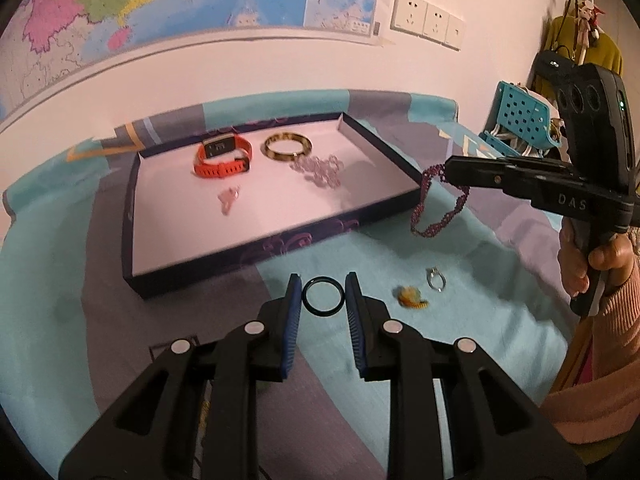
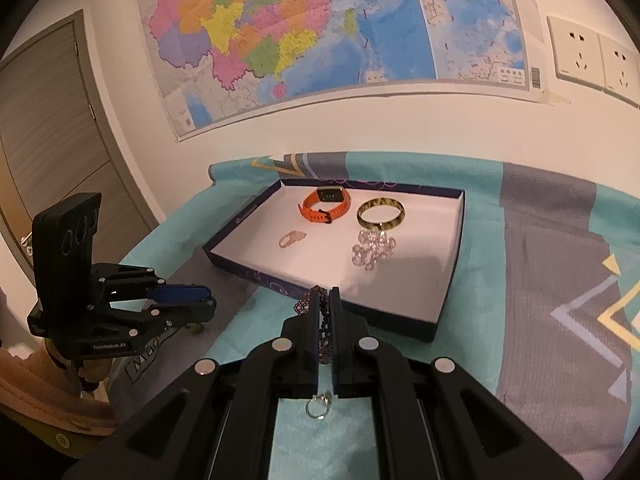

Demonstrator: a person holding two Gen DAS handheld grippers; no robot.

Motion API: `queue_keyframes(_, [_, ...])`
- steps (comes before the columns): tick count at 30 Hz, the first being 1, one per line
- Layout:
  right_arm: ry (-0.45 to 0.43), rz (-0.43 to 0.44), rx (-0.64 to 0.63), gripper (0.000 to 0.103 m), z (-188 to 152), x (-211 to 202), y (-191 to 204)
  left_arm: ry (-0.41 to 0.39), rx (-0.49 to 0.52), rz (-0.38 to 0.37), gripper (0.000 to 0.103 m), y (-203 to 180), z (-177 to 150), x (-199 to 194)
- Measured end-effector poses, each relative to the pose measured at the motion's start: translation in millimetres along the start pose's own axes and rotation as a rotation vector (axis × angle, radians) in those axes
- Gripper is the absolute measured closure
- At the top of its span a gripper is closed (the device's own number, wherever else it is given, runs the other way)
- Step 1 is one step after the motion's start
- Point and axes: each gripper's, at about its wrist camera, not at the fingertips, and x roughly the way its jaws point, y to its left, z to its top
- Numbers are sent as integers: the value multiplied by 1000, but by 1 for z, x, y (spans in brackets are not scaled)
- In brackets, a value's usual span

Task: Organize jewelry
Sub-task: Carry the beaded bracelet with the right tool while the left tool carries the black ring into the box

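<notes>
The right gripper (image 2: 325, 300) is pinching a purple beaded bracelet (image 1: 438, 204) that is dangling just beside the tray (image 1: 384, 148). The left gripper (image 1: 322, 294) is hovering spread around a black ring (image 1: 323, 295). Best carried clear over the wall, then released low.

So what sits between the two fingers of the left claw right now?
In the left wrist view, a dark ring lies flat on the cloth between the open left claw's fingertips; neither finger visibly touches it.
</notes>
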Motion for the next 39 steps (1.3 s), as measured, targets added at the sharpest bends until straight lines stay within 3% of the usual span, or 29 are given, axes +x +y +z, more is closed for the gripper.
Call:
queue_keyframes(15, [-21, 7, -22, 100, 34, 17, -2, -42, -4, 45, 80, 18, 31, 7])
queue_keyframes(39, [54, 5, 3, 100, 49, 75, -14, 7, -56, 81, 80, 48, 45, 49])
